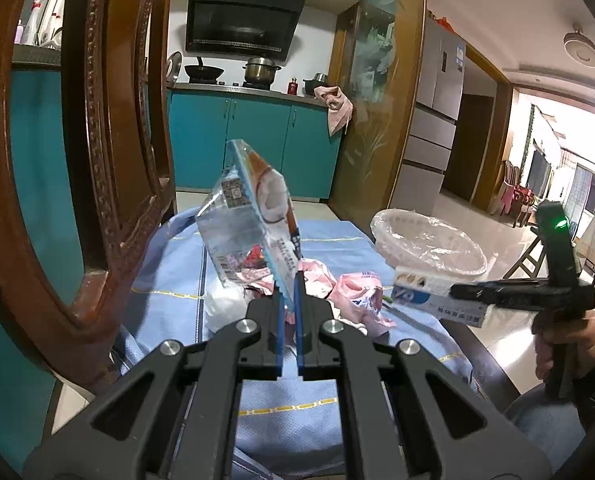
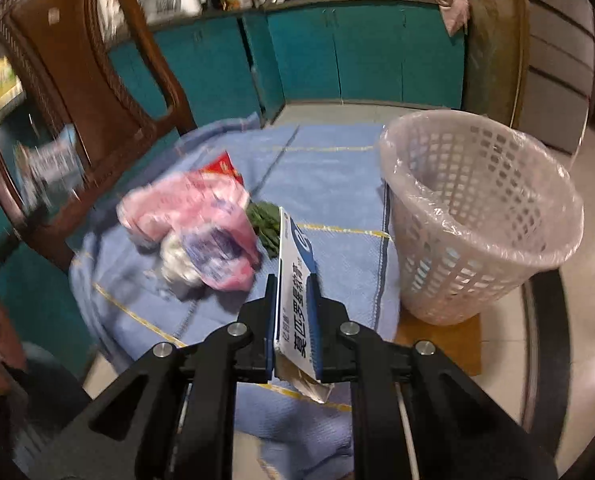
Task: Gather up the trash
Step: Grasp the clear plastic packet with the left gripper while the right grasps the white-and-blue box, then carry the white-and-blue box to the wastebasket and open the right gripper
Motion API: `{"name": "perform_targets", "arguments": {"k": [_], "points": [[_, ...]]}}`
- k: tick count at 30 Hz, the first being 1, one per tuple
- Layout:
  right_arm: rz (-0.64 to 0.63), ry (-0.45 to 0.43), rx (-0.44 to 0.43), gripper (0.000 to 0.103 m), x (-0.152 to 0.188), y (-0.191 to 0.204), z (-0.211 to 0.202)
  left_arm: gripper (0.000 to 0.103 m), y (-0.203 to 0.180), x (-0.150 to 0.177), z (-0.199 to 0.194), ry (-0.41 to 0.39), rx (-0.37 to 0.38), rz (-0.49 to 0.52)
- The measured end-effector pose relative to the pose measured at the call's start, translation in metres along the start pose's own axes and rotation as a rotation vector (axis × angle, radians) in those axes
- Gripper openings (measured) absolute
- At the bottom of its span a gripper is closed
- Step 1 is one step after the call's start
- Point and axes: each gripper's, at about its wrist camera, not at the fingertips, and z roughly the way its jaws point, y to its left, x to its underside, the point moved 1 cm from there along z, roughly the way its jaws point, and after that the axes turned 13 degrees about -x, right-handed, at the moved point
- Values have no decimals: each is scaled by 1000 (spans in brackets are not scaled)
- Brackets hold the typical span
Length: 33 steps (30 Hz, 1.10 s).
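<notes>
The left tongs (image 1: 288, 280) pinch a light, crinkly clear-and-blue plastic snack wrapper (image 1: 244, 220) by its edge. The right tongs (image 2: 293, 280) squeeze a light, stiff white-and-blue cardboard box (image 2: 295, 272) by its flat sides.

Glossy film, matt cloth, polished wood on show.
Shiny crinkled plastic wrapper (image 1: 249, 224) catches light; the box (image 2: 295, 280) looks like smooth printed card; the blue cloth (image 2: 329, 176) over the tabletop is matt and woven; the basket (image 2: 477, 216) is latticed plastic under a thin clear liner; the carved chair (image 1: 109, 120) gleams, varnished wood.
</notes>
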Motion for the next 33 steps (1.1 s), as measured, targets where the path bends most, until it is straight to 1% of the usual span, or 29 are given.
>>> {"name": "perform_targets", "arguments": {"k": [1, 3, 6, 8, 18, 33], "points": [[22, -37, -28, 14, 1, 2, -9, 5, 1, 0, 0, 2, -1, -3], [29, -97, -43, 14, 5, 12, -20, 5, 0, 0, 2, 9, 4, -4], [41, -161, -59, 14, 11, 24, -26, 5, -5, 1, 2, 11, 11, 13], [31, -182, -54, 14, 15, 28, -26, 5, -6, 1, 3, 14, 12, 21], [-6, -198, -40, 14, 18, 38, -27, 5, -1, 7, 14, 80, -22, 20], [-2, -183, -52, 14, 18, 39, -25, 5, -5, 8, 16, 90, -27, 35]]}}
